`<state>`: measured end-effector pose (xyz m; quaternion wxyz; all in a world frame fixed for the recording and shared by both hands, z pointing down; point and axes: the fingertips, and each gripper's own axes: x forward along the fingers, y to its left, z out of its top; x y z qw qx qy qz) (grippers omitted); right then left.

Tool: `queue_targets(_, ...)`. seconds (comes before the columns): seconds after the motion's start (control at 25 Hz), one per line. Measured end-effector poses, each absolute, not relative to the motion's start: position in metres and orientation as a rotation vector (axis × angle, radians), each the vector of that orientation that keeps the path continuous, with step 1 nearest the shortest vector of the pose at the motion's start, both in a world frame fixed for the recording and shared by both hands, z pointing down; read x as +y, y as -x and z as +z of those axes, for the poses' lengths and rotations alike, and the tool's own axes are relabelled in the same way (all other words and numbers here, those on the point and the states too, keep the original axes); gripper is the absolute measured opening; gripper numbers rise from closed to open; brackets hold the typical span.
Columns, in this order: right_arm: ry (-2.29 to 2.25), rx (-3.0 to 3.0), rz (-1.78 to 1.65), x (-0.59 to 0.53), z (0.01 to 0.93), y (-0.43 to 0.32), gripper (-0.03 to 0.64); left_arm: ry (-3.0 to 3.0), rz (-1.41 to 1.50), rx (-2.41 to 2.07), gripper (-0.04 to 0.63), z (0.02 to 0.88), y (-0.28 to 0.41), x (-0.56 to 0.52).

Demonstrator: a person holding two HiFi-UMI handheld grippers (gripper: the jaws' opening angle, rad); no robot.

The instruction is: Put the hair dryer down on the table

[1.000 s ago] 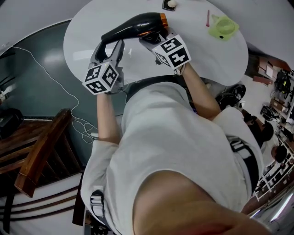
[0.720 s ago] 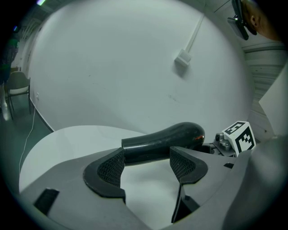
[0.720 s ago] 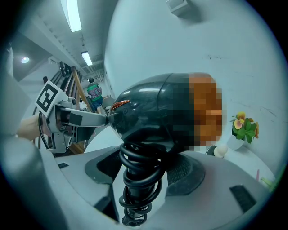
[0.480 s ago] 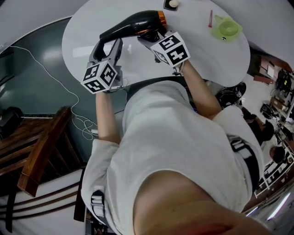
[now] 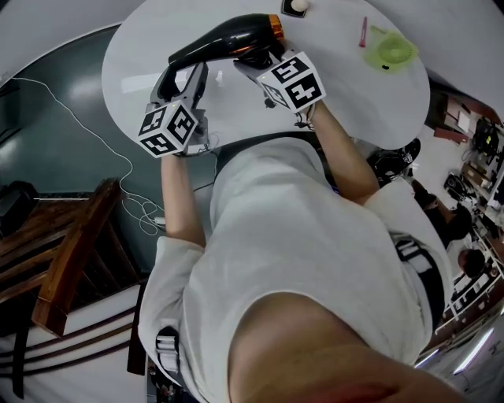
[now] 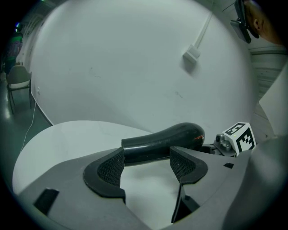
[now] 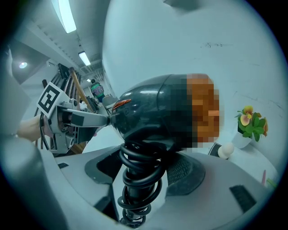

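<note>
A black hair dryer point(image 5: 228, 39) with an orange end hangs over the far part of the round white table point(image 5: 354, 94). My right gripper point(image 5: 262, 61) is shut on it from the near side. In the right gripper view the dryer's body point(image 7: 153, 112) fills the middle, and its coiled black cord point(image 7: 137, 179) sits pinched between the jaws of my right gripper point(image 7: 139, 173). My left gripper point(image 5: 183, 72) is open at the dryer's thin left end. In the left gripper view that tube-shaped end point(image 6: 148, 148) lies just past the pads of my left gripper point(image 6: 146, 161), untouched.
A green item point(image 5: 394, 49), a pink pen point(image 5: 363, 31) and a small white thing on a dark base point(image 5: 298, 5) lie on the table's far right. A small flower pot point(image 7: 249, 123) stands there too. A wooden chair point(image 5: 71, 260) and a white cable point(image 5: 94, 134) are on the floor at left.
Both grippers and the hair dryer have drifted slightly farther over the table. The right grip and the open left jaws are unchanged.
</note>
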<state>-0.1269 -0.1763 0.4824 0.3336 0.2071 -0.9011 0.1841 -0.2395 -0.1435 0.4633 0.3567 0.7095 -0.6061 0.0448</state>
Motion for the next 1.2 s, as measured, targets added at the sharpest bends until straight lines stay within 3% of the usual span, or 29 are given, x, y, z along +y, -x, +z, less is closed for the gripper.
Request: queue_targets(1.2,-0.531,-2.340,0.576,-0.207,0.512,0.129,0.285,-1.771,0.153,-1.498,0.328,0.500,0.242,-0.177)
